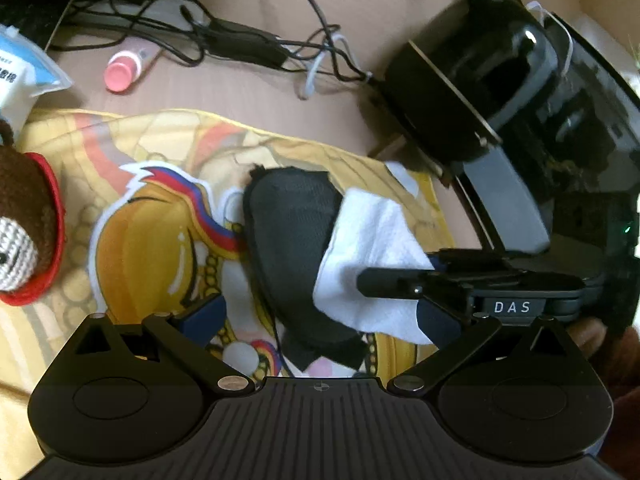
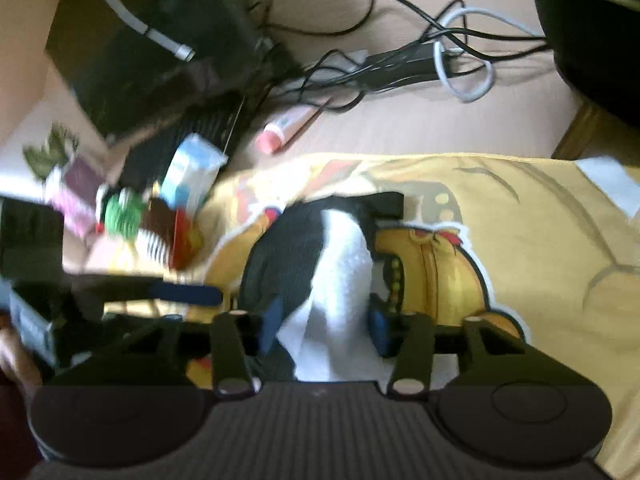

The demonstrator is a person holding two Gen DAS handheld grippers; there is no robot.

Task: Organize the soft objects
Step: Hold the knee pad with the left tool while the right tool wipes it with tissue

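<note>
The sock (image 1: 288, 240), black, lies on the yellow printed cloth (image 1: 168, 148) near the cloth's middle, with a white tissue (image 1: 368, 248) draped over one end of it. The left gripper (image 1: 320, 316) hangs over the sock's near end, its jaws spread wide; the blue pads (image 1: 204, 314) stand either side of the sock and tissue and press on neither. It points steeply down at the cloth. The right gripper (image 2: 324, 328) comes in from the side, also tilted down, and the tissue (image 2: 340, 280) runs up between its blue pads (image 2: 378, 324). Its jaws are partly apart; the right wrist view is blurred, so whether the pads touch the tissue I cannot tell. In that view the sock (image 2: 284, 264) lies just beyond the fingertips, under the tissue. A crochet bear (image 1: 24, 232) sits at the cloth's left edge. A pink tube (image 1: 124, 68) and cables (image 1: 248, 40) lie on the desk (image 1: 256, 96) past the cloth's far edge.
</note>
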